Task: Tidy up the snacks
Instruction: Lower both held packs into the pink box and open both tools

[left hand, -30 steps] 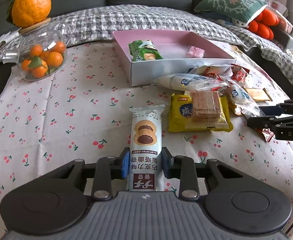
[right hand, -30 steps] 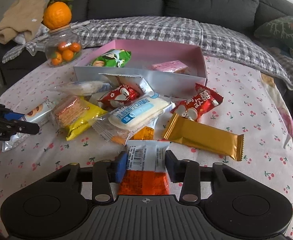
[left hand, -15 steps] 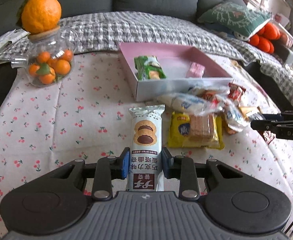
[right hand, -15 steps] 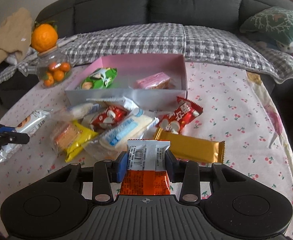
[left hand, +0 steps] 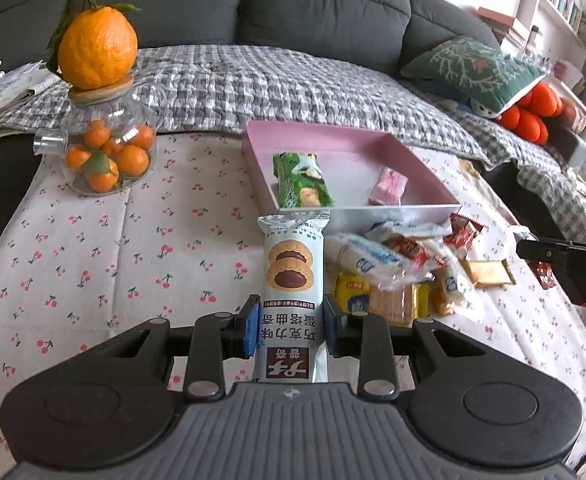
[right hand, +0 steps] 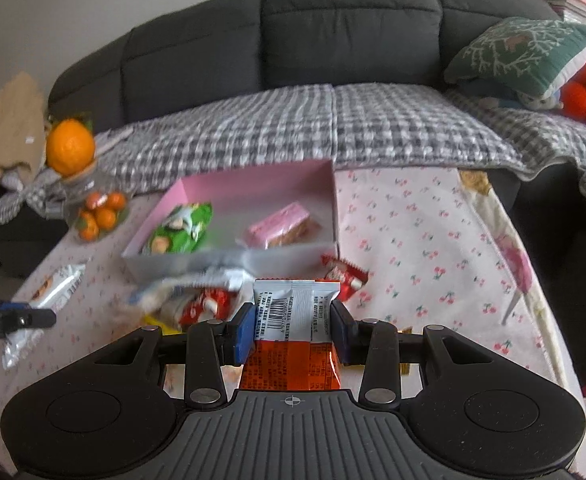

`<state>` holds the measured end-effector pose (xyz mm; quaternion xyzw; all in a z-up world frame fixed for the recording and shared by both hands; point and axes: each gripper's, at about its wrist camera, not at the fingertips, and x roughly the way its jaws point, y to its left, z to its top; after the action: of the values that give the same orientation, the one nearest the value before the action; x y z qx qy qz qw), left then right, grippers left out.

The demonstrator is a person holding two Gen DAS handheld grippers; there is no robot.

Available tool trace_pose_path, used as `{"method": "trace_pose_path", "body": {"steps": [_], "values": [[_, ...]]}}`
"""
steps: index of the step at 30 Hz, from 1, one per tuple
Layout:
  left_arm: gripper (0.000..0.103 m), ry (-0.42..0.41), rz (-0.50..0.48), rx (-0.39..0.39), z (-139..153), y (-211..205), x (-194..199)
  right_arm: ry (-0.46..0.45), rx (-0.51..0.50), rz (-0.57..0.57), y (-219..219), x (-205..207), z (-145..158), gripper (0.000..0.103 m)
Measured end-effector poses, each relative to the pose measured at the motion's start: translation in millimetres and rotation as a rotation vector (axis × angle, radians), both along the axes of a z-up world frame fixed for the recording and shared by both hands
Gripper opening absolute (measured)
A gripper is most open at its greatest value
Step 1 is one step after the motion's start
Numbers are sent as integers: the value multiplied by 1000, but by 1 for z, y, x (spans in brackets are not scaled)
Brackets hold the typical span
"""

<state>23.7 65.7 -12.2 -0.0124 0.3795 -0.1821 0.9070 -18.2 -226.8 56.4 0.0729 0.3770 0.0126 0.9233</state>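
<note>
In the left wrist view, the left claw [left hand: 291,326] has lifted its white cookie pack [left hand: 291,280] up off the bench [left hand: 93,248], with its blue pads clamped on the pack's sides, and the pack's top end now lines up with the near wall of the pink box [left hand: 373,216], so it looks ready to go in beside the green snack [left hand: 301,180]. In the right wrist view, the right claw [right hand: 293,330] has also risen with its pads squeezed shut on an orange and white snack pack [right hand: 293,332], held above the snack pile [right hand: 197,300] just in front of the pink box [right hand: 261,184], so both packs seem headed for the box next.
</note>
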Motion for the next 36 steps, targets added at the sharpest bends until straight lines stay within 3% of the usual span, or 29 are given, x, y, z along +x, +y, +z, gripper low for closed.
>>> {"method": "trace_pose_path", "body": {"steps": [16, 24, 36], "values": [[29, 0, 30, -42, 18, -32, 42, -57, 189, -68, -24, 56, 18, 38], [29, -15, 11, -24, 22, -59, 79, -39, 196, -76, -14, 96, 5, 38], [29, -40, -14, -12, 6, -93, 133, -3, 215, -110, -21, 136, -24, 38]]}}
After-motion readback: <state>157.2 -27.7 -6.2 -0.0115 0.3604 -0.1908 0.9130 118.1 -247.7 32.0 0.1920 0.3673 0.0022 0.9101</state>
